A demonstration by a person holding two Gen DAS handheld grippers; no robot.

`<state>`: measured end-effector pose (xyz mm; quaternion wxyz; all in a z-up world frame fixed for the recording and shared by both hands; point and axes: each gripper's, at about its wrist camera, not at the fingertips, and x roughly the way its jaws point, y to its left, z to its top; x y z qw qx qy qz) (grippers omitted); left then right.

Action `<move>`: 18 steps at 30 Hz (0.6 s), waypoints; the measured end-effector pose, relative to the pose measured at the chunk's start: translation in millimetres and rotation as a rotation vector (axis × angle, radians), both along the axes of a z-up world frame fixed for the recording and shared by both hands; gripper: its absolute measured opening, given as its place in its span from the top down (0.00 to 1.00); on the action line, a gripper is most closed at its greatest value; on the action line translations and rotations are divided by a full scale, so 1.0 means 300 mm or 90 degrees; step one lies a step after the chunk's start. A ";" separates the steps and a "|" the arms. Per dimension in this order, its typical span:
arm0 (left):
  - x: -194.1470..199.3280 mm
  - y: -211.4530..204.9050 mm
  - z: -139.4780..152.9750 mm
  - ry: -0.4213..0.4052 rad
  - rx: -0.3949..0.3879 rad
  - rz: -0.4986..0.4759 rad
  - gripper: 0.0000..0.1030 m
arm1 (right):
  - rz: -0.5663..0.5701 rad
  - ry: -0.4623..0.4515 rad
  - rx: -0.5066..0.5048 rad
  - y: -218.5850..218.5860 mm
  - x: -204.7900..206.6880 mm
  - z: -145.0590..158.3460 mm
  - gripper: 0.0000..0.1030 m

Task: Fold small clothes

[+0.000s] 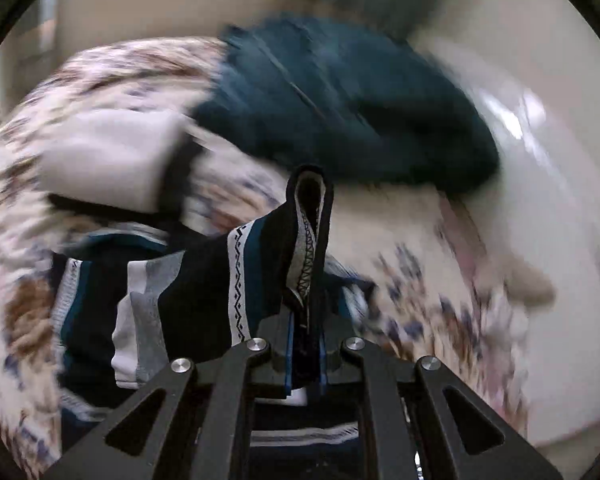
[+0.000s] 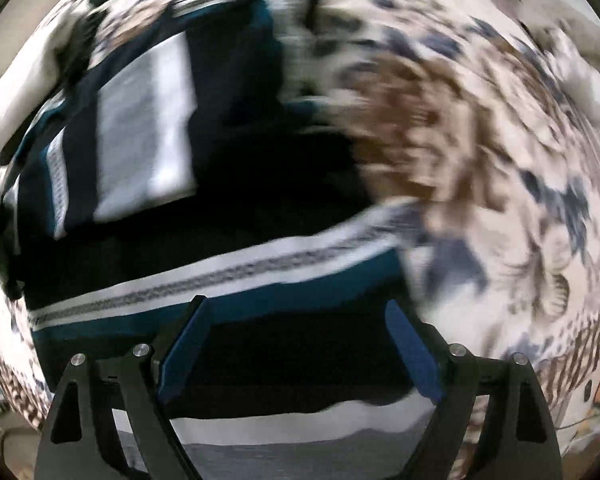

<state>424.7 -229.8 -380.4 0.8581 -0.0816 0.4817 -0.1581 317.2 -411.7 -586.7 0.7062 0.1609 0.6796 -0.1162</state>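
The work surface is a cloth with a flowery print point(image 1: 420, 280) in brown, dark blue and cream, and it fills most of both views, much blurred. In the left wrist view a pale wall or edge stands behind it, and a dark teal garment point(image 1: 340, 108) lies in a heap at the far side of the print cloth. A whitish folded piece with a black border point(image 1: 108, 160) lies to the left of that heap.

The striped garment point(image 1: 204, 280), black with teal, white and grey bands and a zigzag trim, lies on the print cloth. The left gripper point(image 1: 306, 344) has its blue pads pressed together on a fold of this garment's edge, and the fold stands up above the fingers as a loop.

In the right wrist view the right gripper point(image 2: 296, 344) is spread wide, its two blue pads point(image 2: 184, 352) well apart, over the black part of the striped garment point(image 2: 148, 120). I cannot tell whether the pads touch the fabric.
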 end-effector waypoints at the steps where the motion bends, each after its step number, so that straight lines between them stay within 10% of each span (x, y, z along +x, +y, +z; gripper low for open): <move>1: 0.017 -0.059 -0.052 0.032 0.007 -0.022 0.89 | -0.007 0.001 0.004 -0.031 -0.007 0.001 0.13; 3: 0.046 -0.133 -0.136 0.092 0.002 -0.048 0.83 | -0.019 -0.004 0.020 -0.095 -0.019 0.013 0.13; 6: 0.044 -0.133 -0.172 0.132 -0.048 -0.053 0.38 | -0.026 -0.019 0.045 -0.179 -0.023 0.043 0.13; 10: 0.071 0.076 -0.132 0.120 -0.050 0.029 0.28 | -0.036 -0.048 0.078 -0.258 0.022 0.099 0.13; 18: 0.099 0.655 -0.330 0.146 0.142 0.256 0.26 | -0.057 -0.117 0.159 -0.289 0.325 0.111 0.13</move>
